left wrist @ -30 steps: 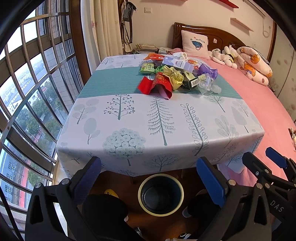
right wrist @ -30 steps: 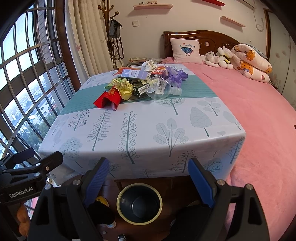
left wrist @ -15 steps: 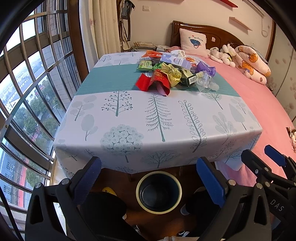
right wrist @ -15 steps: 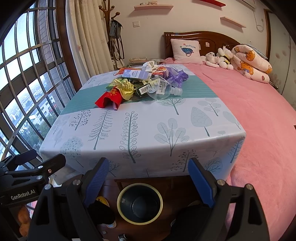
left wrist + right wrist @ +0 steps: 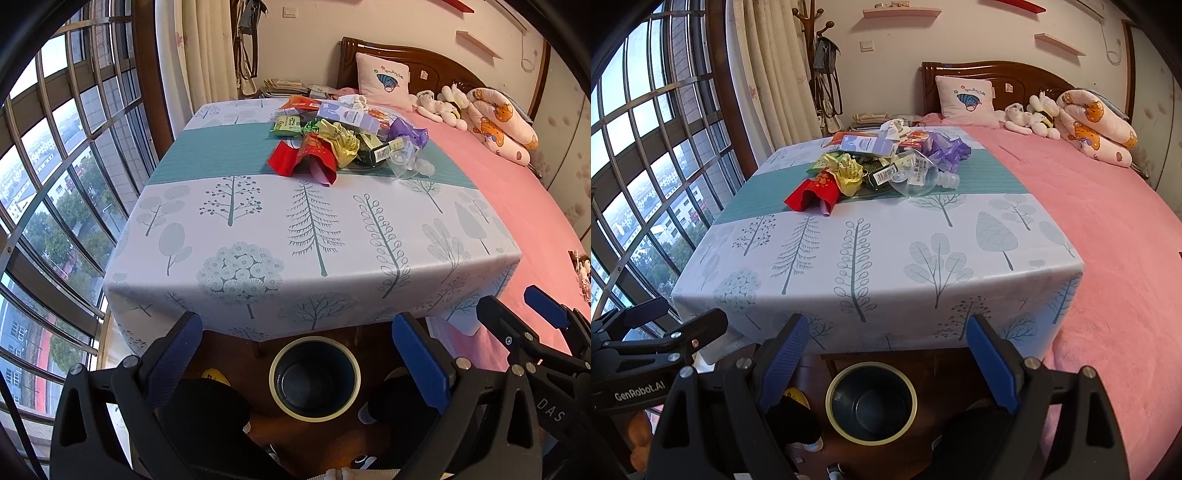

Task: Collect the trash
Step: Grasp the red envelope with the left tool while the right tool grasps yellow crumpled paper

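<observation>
1. The trash pile [image 5: 347,138] is heaped on the far half of the table [image 5: 258,221], on the teal stripe of the cloth: a red packet [image 5: 306,158], a crumpled yellow wrapper [image 5: 341,142], a clear plastic bottle [image 5: 404,157], a purple bag [image 5: 406,131] and a pale box [image 5: 349,116] can be made out. None of it has been lifted yet.
2. Compared with a second ago, the pile is seen a bit lower and nearer in the left wrist view, so both tools seem to have been eased forward only slightly. Not much has been gained for the task; the reach across the table is judged to be barely started.
3. The bin [image 5: 314,376] sits on the floor just past the near table edge, between the fingers in both views. Only a dark bare bottom is seen inside, so it's taken as empty.
4. The left gripper [image 5: 299,354] is held spread wide with nothing between its blue pads [image 5: 421,362].
5. Same for the right gripper [image 5: 882,354]: fingers apart, nothing clamped.
6. A pink bed [image 5: 1108,221] is pushed up against the table's right side, window bars on the left.
</observation>
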